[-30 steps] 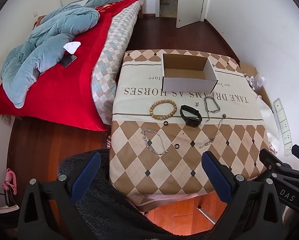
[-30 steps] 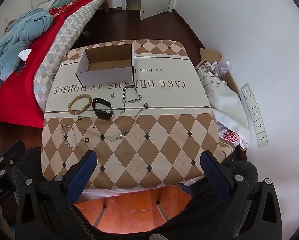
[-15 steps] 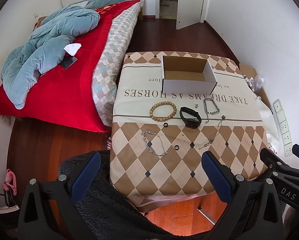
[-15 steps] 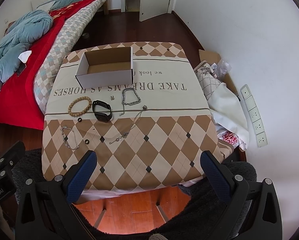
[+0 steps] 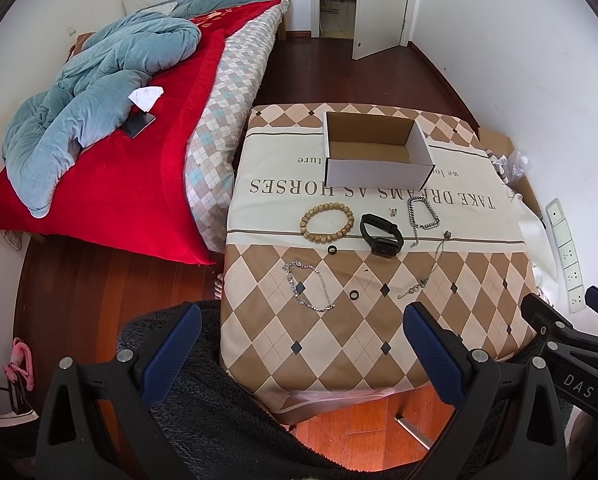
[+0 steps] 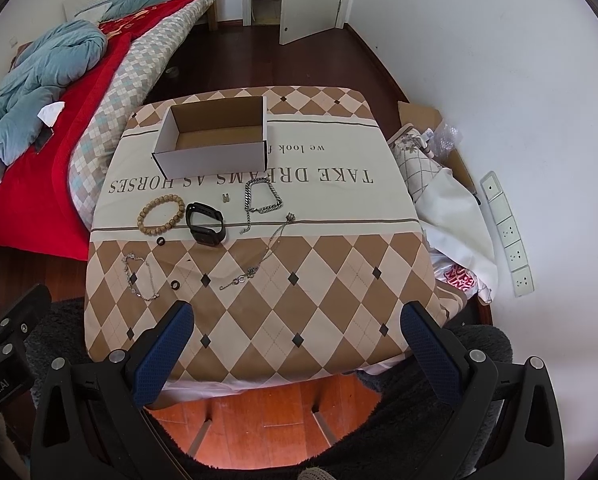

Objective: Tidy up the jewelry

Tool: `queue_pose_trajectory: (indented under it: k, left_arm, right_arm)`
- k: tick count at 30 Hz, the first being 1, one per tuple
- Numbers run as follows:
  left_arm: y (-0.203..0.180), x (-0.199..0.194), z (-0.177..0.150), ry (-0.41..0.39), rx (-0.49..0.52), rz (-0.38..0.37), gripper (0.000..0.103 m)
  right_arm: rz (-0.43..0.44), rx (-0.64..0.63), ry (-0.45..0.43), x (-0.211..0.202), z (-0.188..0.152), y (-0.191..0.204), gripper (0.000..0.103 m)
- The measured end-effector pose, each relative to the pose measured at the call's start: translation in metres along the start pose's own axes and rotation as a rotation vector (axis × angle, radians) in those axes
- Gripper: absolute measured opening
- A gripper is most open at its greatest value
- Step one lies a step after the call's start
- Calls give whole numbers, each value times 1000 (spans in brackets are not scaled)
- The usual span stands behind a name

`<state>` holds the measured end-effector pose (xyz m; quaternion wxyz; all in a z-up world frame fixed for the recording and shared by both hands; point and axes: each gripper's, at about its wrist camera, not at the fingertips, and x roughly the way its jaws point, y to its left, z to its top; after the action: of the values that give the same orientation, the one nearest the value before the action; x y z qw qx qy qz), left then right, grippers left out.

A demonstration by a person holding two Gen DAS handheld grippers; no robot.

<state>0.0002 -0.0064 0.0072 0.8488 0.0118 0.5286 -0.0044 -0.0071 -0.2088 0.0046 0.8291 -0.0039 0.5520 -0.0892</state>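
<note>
Left gripper (image 5: 299,344) and right gripper (image 6: 297,342): blue-padded fingers spread wide, grasping nothing, above the near edge of the diamond-patterned tablecloth (image 6: 339,304). Ahead of the fingers lie a wooden bead bracelet (image 5: 327,223), black band watch (image 5: 381,234), silver curb-chain bracelet (image 5: 422,216), 2 thin silver chains (image 5: 307,286) and 2 small black rings (image 5: 353,295). Beyond them stands an open white cardboard box (image 5: 375,174).

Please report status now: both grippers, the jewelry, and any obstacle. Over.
Left gripper open, empty; right gripper open, empty, both short of the table. Jewelry loose on cloth: bead bracelet, black band, chains. Box empty. Nothing in the way.
</note>
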Motion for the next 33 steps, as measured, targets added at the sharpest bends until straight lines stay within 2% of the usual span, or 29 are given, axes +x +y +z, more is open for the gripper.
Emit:
queue_pose_trajectory:
  k: [33]
  left_arm:
    - [4, -7, 3, -7, -3, -2, 103]
  right_arm:
    - [1, 0, -12, -7, 4, 1, 103]
